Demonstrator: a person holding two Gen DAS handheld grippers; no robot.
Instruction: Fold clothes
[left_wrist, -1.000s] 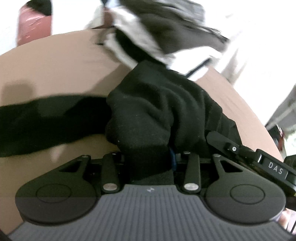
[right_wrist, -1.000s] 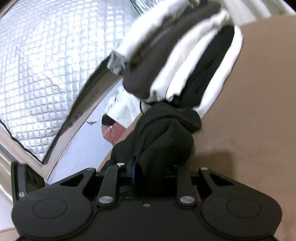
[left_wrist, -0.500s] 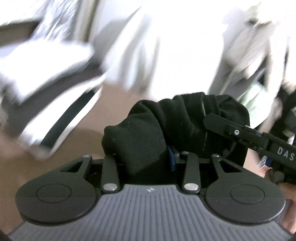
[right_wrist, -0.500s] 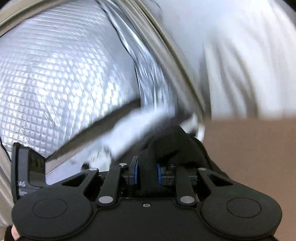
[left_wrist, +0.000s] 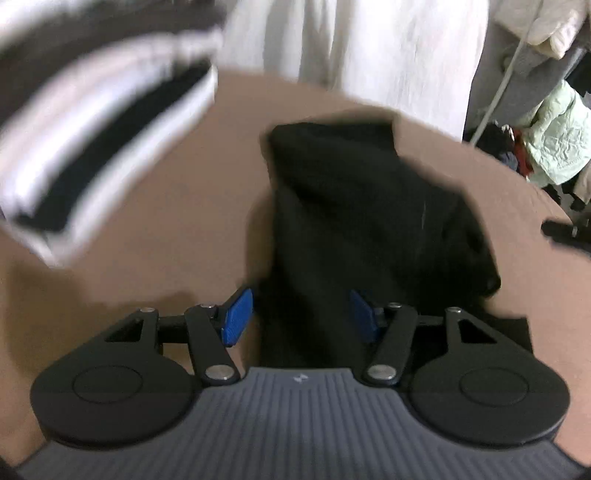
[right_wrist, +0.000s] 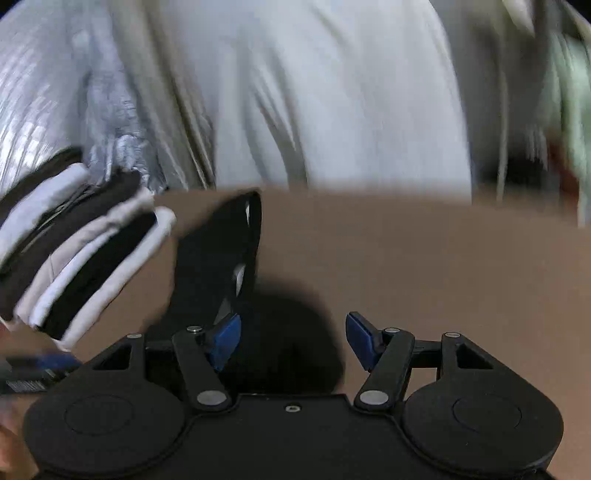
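Soft matt black cloth garment (left_wrist: 369, 229) lies on smooth matt brown table (left_wrist: 177, 206); shiny quilted foil (right_wrist: 33, 96) behind.

Folded stack (left_wrist: 103, 147) motion-blurred in both views, cut off at left edge. Black garment (left_wrist: 362, 229): near end hidden behind left tool body, edges smeared. Background clutter (left_wrist: 554, 147) at right too blurred to identify.

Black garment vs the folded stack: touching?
Apart. The left wrist view shows bare brown table between the black garment and the folded stack.
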